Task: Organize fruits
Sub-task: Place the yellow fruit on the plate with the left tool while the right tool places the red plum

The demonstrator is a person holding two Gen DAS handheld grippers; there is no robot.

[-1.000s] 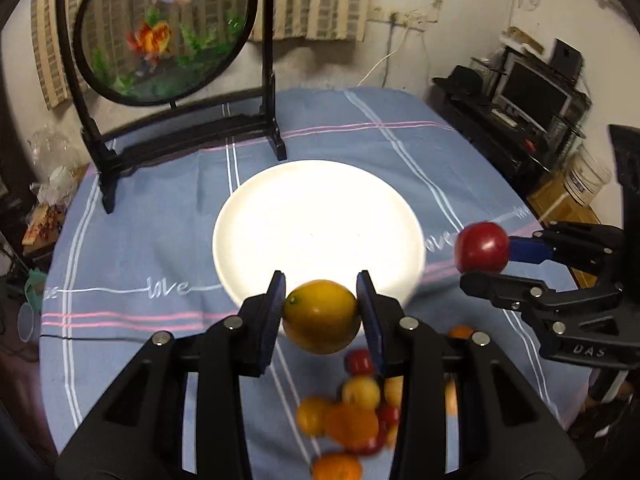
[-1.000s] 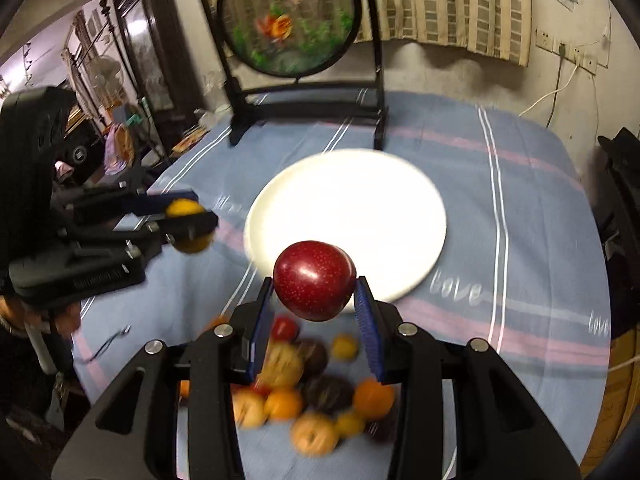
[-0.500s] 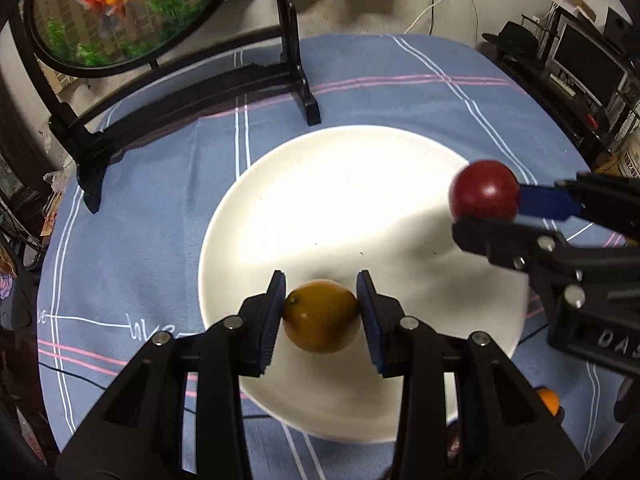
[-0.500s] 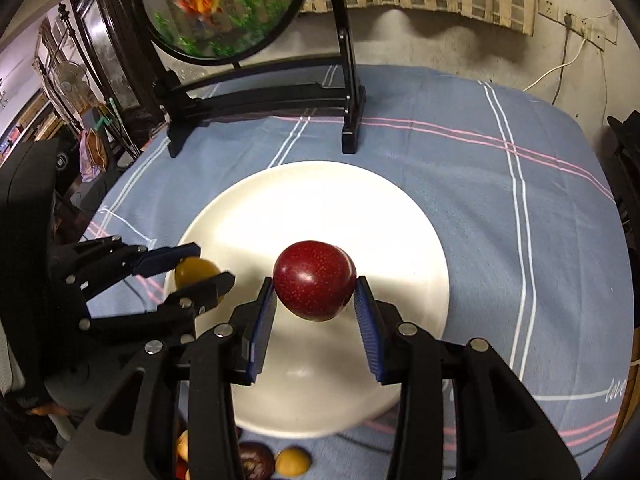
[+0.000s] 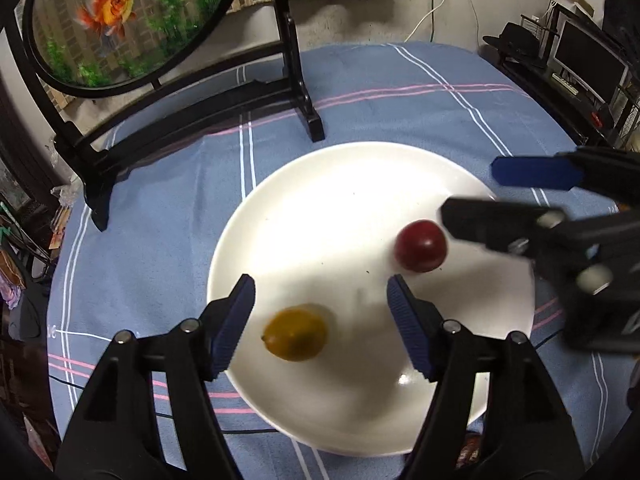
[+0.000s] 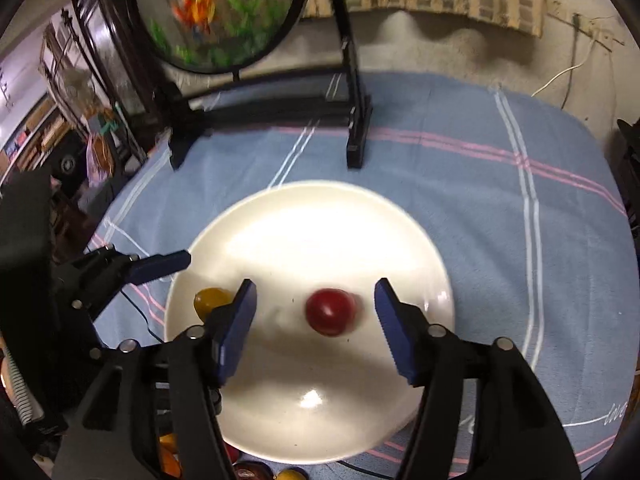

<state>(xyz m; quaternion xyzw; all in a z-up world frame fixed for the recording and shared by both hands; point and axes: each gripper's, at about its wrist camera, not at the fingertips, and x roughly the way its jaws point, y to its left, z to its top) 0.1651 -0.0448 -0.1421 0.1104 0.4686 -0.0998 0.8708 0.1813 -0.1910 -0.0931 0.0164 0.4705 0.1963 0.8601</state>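
A white plate (image 5: pixel 320 208) lies on the blue tablecloth. A yellow-orange fruit (image 5: pixel 295 334) lies on its near left part, between and below my open left gripper (image 5: pixel 320 300). A red fruit (image 5: pixel 420 245) lies on the plate's right part. In the right wrist view the red fruit (image 6: pixel 330 311) sits on the plate (image 6: pixel 312 216) between the fingers of my open right gripper (image 6: pixel 314 312); the yellow fruit (image 6: pixel 210 300) shows to its left, partly hidden by a finger. The right gripper (image 5: pixel 500 196) enters the left wrist view from the right.
A black stand with a round goldfish panel (image 5: pixel 120 16) stands behind the plate; it also shows in the right wrist view (image 6: pixel 224 12). Several loose fruits (image 6: pixel 248 472) lie at the plate's near edge. A desk with a monitor (image 5: pixel 588 64) stands off the table's right side.
Both grippers have opened and let go of their fruits. The yellow-orange fruit and the red fruit now lie on the plate. Both grippers have moved further over the plate.
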